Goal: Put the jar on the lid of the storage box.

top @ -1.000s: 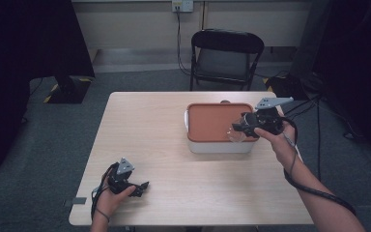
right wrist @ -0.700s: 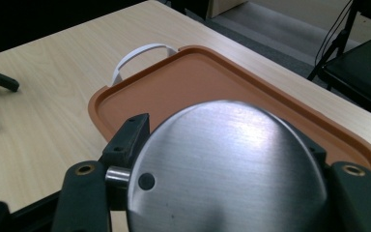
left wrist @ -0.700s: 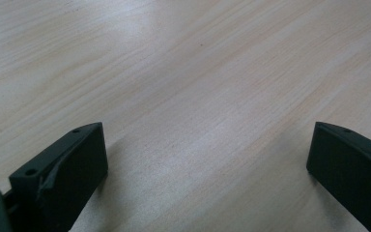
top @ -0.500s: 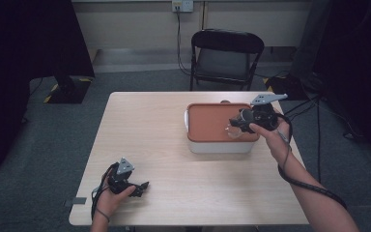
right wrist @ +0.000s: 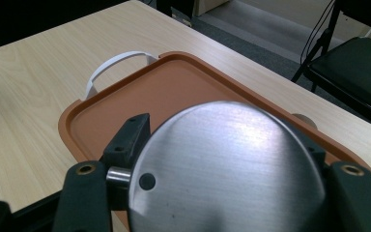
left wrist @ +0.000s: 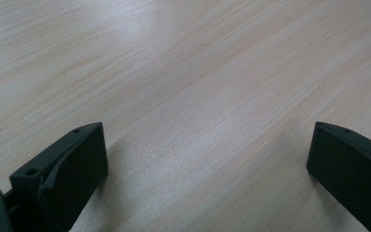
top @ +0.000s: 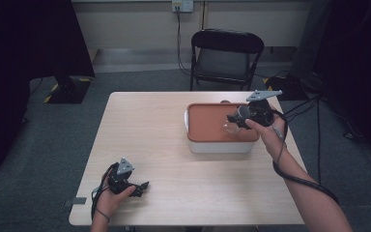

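At a pale wood table (top: 174, 145) on grey carpet, with a black folding chair (top: 227, 58) beyond the far edge: carrying a round brushed-metal piece (right wrist: 227, 169) in the right gripper (top: 234, 122), jaws clenched on its two sides. Hanging it above the orange lid (top: 207, 123) of the white box (top: 222, 146), toward the lid's right end and, as far as the high view allows, not touching it.

Drifting a little leftward and away from the person over the last second, from the box's right rim to a spot further over the lid. Probably bringing the metal piece in to set it down on the lid, or passing over toward the table beyond. Possibly a cup or small bowl seen bottom-first (the close view gives only its flat round face, so hard to say).

Keeping the left gripper (top: 137, 186) where it was a second ago, at the near left corner of the table, well apart from the box, resting low with jaws spread wide and nothing between them but bare wood. Taking no part in the carry for now.

Looking ahead: lowering gently, keeping the piece level, releasing only once it sits flat on the lid.
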A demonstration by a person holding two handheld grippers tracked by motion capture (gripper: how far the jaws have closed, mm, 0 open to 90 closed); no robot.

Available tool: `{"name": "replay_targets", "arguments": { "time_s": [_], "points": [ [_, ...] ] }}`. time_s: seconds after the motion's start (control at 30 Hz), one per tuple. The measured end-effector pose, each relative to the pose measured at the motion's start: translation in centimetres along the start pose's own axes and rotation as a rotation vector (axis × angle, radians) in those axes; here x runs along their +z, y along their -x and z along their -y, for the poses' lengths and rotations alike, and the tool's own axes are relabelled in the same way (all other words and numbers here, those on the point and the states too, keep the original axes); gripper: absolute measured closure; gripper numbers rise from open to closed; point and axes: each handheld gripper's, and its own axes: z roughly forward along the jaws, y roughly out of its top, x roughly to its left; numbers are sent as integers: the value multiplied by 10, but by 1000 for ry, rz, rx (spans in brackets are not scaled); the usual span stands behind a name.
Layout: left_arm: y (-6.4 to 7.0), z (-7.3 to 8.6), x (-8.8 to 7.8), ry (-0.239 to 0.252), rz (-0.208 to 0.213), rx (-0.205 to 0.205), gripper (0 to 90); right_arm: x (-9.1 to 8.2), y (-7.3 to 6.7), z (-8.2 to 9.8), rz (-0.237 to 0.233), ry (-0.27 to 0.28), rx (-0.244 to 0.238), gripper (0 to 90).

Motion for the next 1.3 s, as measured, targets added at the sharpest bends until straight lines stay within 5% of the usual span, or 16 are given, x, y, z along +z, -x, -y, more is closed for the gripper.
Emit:
{"name": "replay_targets", "arguments": {
  "time_s": [1.3],
  "points": [
    [0, 0, 0, 0, 1, 0, 5, 32, 3, -16, 44, -31, 6, 382]
  ]
}}
